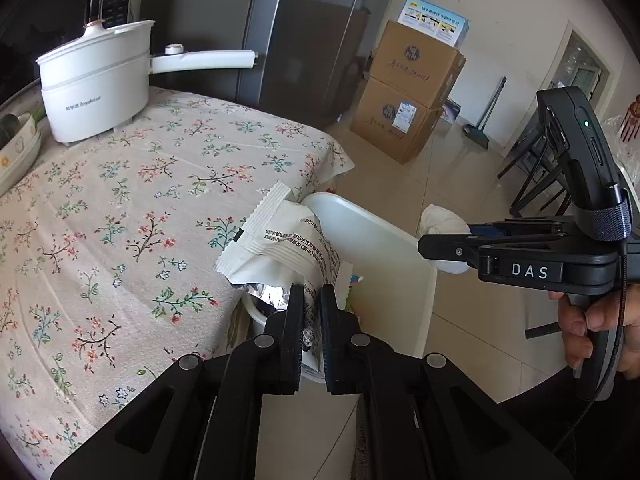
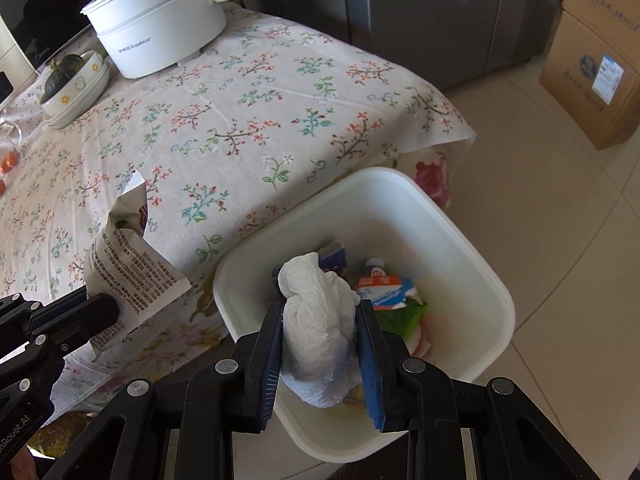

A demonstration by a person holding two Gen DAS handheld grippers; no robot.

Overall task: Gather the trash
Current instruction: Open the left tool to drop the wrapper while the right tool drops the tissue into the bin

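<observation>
My left gripper (image 1: 311,294) is shut on a white snack wrapper (image 1: 280,240) with printed text, held at the table's edge beside the white trash bin (image 1: 384,236). The wrapper also shows in the right wrist view (image 2: 132,268), with the left gripper (image 2: 102,308) at lower left. My right gripper (image 2: 318,308) is shut on a crumpled white tissue wad (image 2: 318,328), held just above the open bin (image 2: 472,248). The bin holds a red-and-white carton (image 2: 380,282), green scrap and other trash. In the left wrist view the right gripper (image 1: 428,246) holds the tissue (image 1: 440,220) over the bin.
The table wears a floral cloth (image 2: 240,112). On it stand a white electric pot (image 2: 160,20) with a long handle and stacked bowls with a dark squash (image 2: 68,80). A dark fridge (image 1: 304,32), cardboard boxes (image 1: 404,92) and a chair (image 1: 532,168) stand on the tiled floor.
</observation>
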